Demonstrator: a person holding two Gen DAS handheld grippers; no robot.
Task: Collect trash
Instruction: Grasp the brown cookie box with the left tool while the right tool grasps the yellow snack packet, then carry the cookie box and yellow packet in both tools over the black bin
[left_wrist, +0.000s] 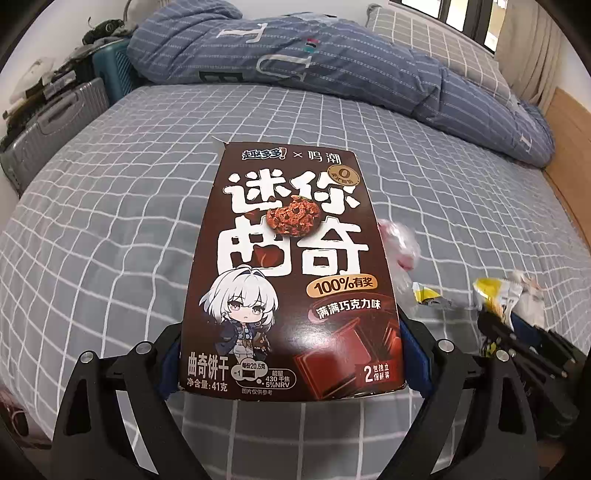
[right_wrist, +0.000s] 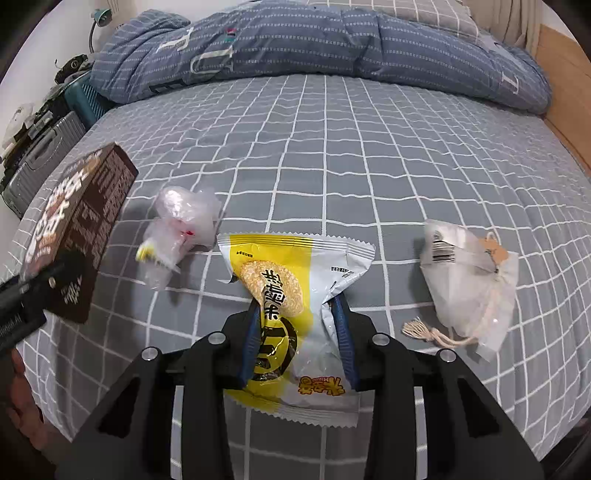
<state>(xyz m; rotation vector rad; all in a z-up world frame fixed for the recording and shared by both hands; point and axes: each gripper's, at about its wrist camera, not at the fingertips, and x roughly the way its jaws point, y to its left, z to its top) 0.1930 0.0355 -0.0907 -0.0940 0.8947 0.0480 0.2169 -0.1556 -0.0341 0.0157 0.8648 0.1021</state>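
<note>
My left gripper (left_wrist: 291, 354) is shut on a brown cookie box (left_wrist: 291, 266) with white Chinese lettering and a cartoon girl, held above the grey checked bed. The box also shows at the left of the right wrist view (right_wrist: 77, 229). My right gripper (right_wrist: 295, 325) is shut on a yellow and white rice cracker wrapper (right_wrist: 291, 280), its blue pads pinching the middle. A crumpled clear plastic wrapper (right_wrist: 181, 229) lies on the bed left of it. A white pouch with a drawstring and barcode (right_wrist: 469, 280) lies to the right.
The grey checked bed sheet (right_wrist: 332, 147) fills both views. A bunched blue striped duvet (right_wrist: 295, 44) lies along the far side. Suitcases and clutter (right_wrist: 40, 155) stand off the left edge of the bed. A wooden bed frame (right_wrist: 565, 96) is at the right.
</note>
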